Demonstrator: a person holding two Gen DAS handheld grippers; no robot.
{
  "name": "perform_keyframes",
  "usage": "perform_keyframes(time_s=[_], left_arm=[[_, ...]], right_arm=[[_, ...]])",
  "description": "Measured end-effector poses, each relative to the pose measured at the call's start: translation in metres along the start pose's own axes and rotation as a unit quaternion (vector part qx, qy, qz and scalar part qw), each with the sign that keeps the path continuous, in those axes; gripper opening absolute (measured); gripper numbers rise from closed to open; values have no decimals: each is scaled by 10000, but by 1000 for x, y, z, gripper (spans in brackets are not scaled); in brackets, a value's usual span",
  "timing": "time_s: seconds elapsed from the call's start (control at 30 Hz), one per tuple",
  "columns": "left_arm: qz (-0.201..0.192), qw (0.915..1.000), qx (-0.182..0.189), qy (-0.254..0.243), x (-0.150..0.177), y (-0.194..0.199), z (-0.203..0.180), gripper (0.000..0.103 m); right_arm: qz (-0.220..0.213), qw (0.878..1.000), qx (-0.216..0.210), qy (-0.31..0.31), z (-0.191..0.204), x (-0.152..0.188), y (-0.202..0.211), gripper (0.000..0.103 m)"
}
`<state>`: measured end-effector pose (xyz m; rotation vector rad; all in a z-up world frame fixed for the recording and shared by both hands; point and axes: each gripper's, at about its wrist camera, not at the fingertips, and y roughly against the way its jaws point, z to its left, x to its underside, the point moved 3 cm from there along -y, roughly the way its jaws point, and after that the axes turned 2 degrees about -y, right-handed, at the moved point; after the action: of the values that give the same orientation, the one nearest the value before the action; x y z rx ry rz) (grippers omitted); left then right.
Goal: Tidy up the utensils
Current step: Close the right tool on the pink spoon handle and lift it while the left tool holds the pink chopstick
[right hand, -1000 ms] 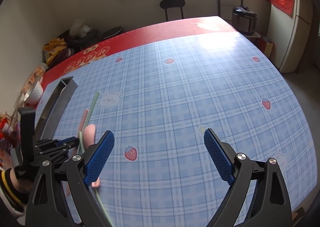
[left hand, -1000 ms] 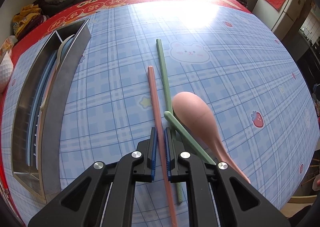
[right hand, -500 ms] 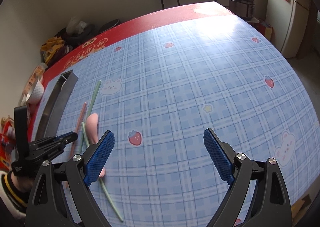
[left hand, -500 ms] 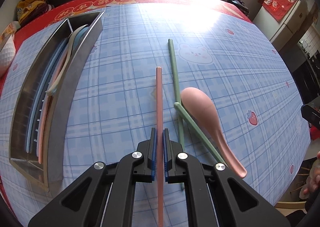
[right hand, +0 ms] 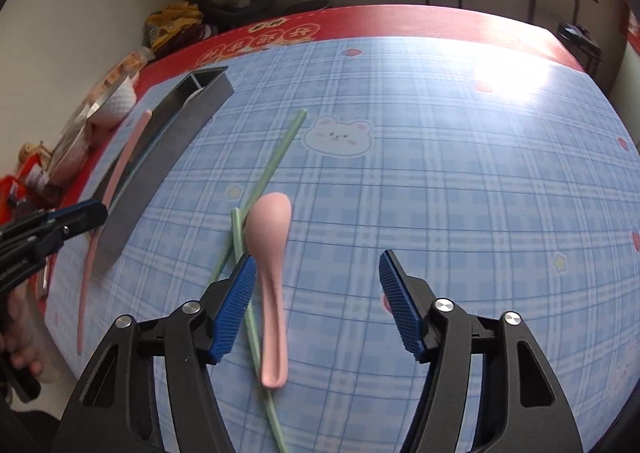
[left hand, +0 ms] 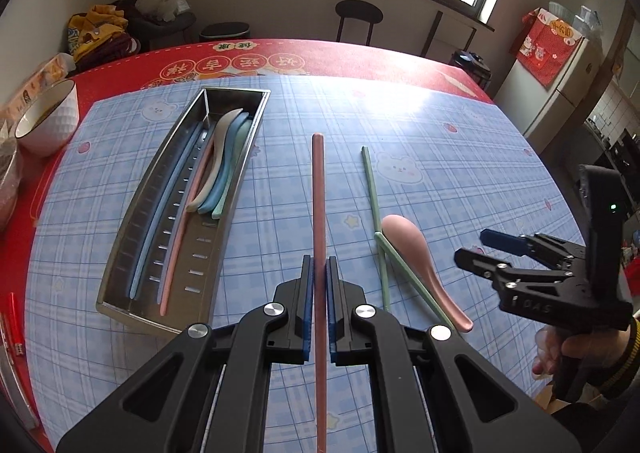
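Sorting is maybe two-thirds done from what I can see. The long stainless-steel utensil tray (left hand: 132, 249), off to the left of the left gripper (left hand: 318, 313), already has stuff in both sections: a pale blue chopstick (left hand: 160, 213) and a pink chopstick (left hand: 182, 225) lying lengthwise in one, and three spoons nested together in the other, cream (left hand: 218, 157), blue (left hand: 228, 169) and mint (left hand: 236, 173).

Left gripper is clamped tight on a second long pink plastic chopstick (left hand: 318, 189), which pokes straight out ahead between the pads and looks lifted clear of the blue checked tablecloth (left hand: 460, 157). So I'd guess that one is headed for the chopstick section next to its twin, though it isn't over the tray yet.

What's left on the cloth: two thin mint-green chopsticks (right hand: 276, 161) crossing each other in a loose X, and a pink plastic spoon (right hand: 268, 253) lying touching them, bowl end away from the right gripper (right hand: 316, 301).

Right gripper's jaws have just been closing from wide to about half apart, but they aren't gripping anything. The spoon handle sits just inside its left pad, with the green sticks running under that same pad. Nothing is pinched, so I read it as lining up for the spoon.

Remaining by my count: one pink stick to drop in, then the spoon and two green sticks.
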<state>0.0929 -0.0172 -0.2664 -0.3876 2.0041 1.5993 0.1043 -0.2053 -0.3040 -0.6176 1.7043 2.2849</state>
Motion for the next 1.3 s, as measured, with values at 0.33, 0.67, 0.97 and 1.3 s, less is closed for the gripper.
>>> perform_keyframes(time_s=[0.33, 0.67, 0.97, 1.3], left_arm=[[-198, 9989, 267, 320, 7, 10, 19, 6], [-135, 9985, 333, 402, 12, 10, 30, 6], [-114, 9988, 326, 356, 13, 12, 29, 6], [-78, 9991, 324, 275, 11, 11, 21, 6]], right_arm=[[492, 9973, 29, 537, 24, -6, -33, 31], [519, 9972, 130, 528, 27, -11, -43, 26], [328, 9986, 310, 293, 22, -8, -32, 25], [69, 9992, 385, 61, 11, -7, -17, 24]])
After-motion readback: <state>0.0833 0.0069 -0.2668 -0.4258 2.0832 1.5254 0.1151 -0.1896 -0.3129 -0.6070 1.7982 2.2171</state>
